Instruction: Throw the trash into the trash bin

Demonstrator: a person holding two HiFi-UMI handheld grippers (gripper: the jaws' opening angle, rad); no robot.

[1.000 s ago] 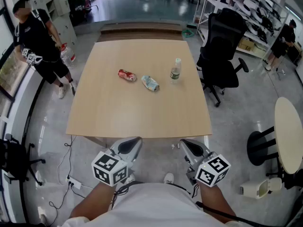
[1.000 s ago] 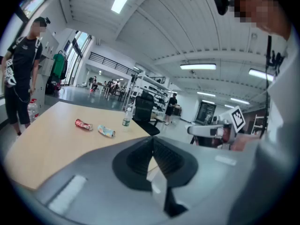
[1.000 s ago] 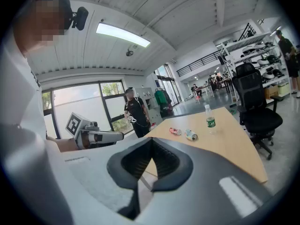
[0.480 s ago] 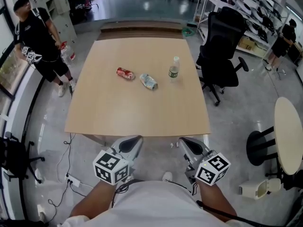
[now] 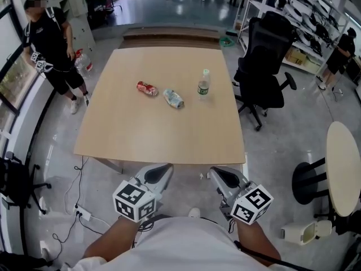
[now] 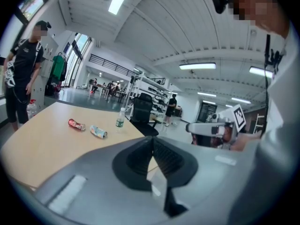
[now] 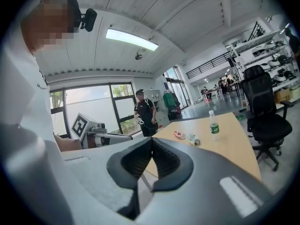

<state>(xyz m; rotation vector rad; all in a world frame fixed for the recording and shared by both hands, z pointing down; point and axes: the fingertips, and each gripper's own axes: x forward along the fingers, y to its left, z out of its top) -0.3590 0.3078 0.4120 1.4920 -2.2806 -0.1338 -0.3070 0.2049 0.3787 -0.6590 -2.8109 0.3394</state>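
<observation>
Light wooden worktop (image 5: 158,134) has all trash mid-surface: crushed red can (image 5: 147,88), crumpled pale can (image 5: 174,99), clear plastic bottle (image 5: 203,83). Left gripper (image 5: 162,171) and right gripper (image 5: 219,175) hang short of near edge, jaws pressed together, empty. Nothing binned yet, whole job left.

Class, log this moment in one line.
left claw: shut, empty | right claw: shut, empty | table: red can, pale can, upright bottle
</observation>
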